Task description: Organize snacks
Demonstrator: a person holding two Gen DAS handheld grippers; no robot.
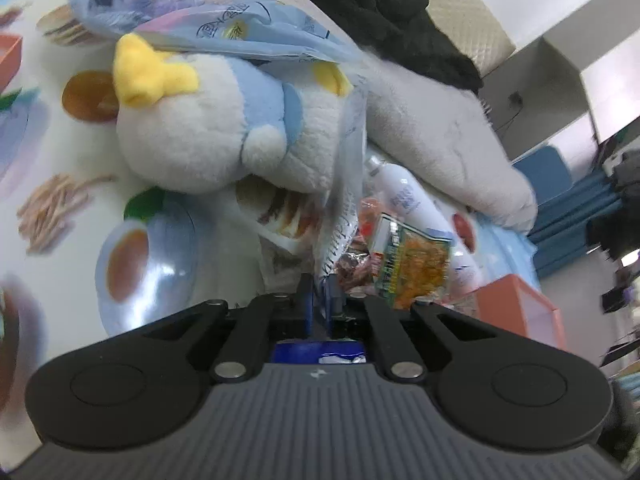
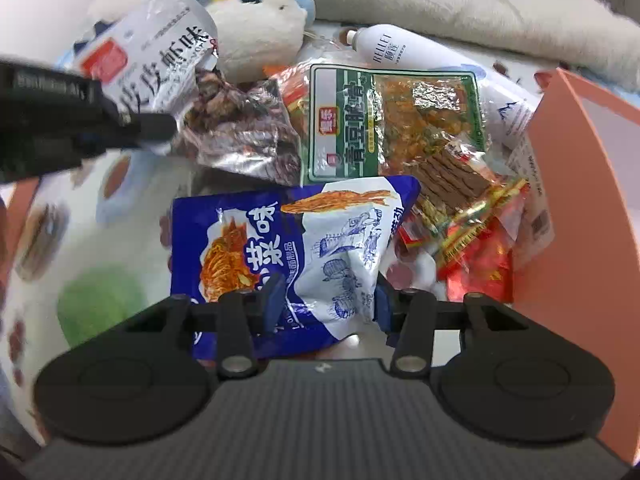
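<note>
Left gripper (image 1: 319, 296): blue-padded jaws pinched together on the lower edge of a clear, grey-printed plastic snack bag (image 1: 344, 208) that rises ahead of it. Right gripper (image 2: 326, 300): jaws set on either side of a blue-and-white noodle snack packet (image 2: 304, 248), pads at its edges. Beyond: a green-bordered packet of orange snacks (image 2: 394, 124), a silver foil packet (image 2: 244, 132), a white spray bottle (image 2: 404, 50), and a white-and-blue plush toy (image 2: 256, 28). Rightward: an orange box wall (image 2: 580, 184).
</note>
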